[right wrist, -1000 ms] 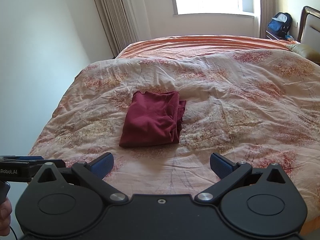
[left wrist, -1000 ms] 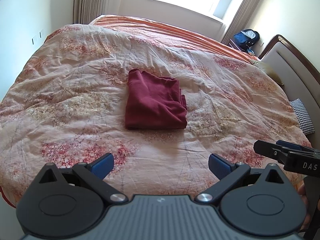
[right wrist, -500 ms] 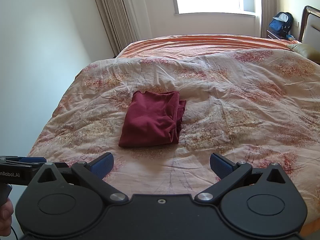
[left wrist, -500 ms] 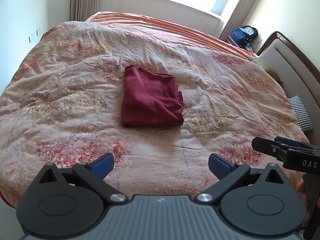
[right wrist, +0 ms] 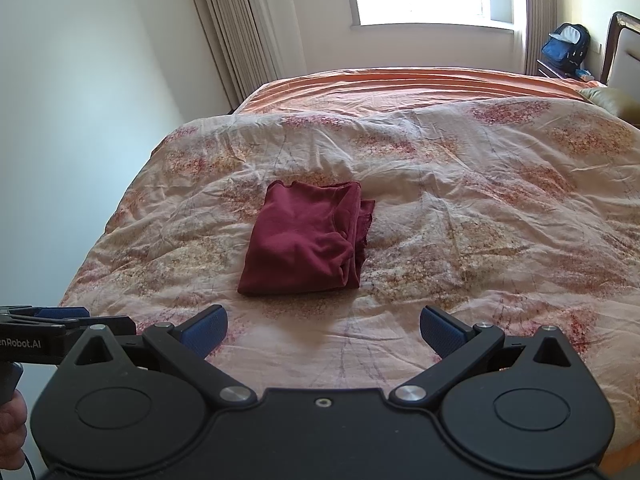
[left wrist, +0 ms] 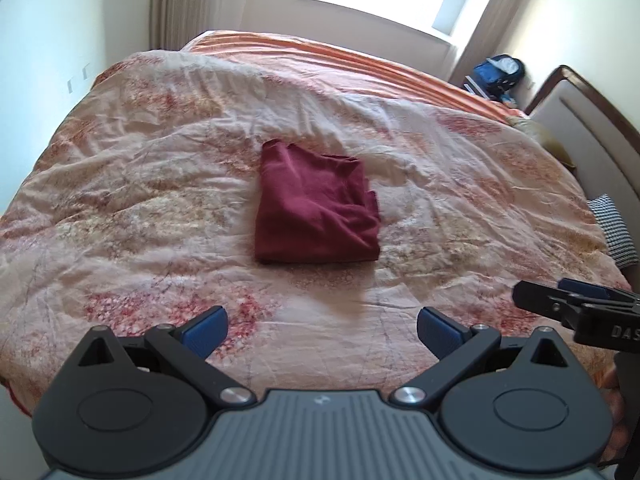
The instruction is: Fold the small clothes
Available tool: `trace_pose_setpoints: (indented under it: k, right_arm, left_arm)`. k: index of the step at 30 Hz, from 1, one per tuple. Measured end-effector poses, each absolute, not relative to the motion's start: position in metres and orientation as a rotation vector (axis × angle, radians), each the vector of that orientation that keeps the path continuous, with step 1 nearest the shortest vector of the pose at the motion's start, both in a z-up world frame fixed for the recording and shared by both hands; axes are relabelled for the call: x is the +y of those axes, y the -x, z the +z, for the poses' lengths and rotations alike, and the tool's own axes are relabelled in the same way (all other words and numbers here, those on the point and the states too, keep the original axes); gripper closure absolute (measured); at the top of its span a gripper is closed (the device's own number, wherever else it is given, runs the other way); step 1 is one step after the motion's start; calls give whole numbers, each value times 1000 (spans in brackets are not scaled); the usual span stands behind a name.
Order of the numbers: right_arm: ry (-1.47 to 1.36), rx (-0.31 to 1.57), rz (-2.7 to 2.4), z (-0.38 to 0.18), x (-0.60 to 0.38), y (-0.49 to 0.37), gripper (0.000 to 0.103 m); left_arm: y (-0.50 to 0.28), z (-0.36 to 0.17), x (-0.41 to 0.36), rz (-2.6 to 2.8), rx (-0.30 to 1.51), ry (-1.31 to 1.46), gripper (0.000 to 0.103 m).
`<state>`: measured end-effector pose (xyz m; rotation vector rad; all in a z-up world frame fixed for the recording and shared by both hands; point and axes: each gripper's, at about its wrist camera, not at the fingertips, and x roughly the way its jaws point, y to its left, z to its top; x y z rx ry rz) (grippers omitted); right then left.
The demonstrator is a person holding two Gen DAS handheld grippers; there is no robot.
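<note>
A dark red garment (left wrist: 316,208) lies folded into a rough square on the floral quilt (left wrist: 140,200), near the middle of the bed. It also shows in the right wrist view (right wrist: 308,240), with layered edges on its right side. My left gripper (left wrist: 322,330) is open and empty, held back from the garment above the quilt's near edge. My right gripper (right wrist: 323,328) is open and empty, also short of the garment. The right gripper shows at the right edge of the left wrist view (left wrist: 576,304). The left gripper shows at the left edge of the right wrist view (right wrist: 60,320).
An orange sheet (right wrist: 420,80) covers the far side of the bed. A headboard (left wrist: 580,120) and a checked pillow (left wrist: 612,228) are at the right. A blue bag (right wrist: 566,46) sits by the window. Curtains (right wrist: 240,28) and a wall (right wrist: 80,120) are to the left.
Both grippers have drawn back and lifted slightly; the left view has tilted up and blurred. The garment has not moved. Both grippers stay open.
</note>
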<state>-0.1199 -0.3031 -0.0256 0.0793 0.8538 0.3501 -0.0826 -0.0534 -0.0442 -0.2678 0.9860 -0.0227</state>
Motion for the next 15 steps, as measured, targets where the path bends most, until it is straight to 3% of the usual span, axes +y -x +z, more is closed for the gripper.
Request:
trace_pose_setpoints:
  k: [15]
  right_arm:
    - [-70, 862, 369, -29, -295, 115, 1]
  left_arm:
    - [85, -30, -36, 29, 851, 319, 1]
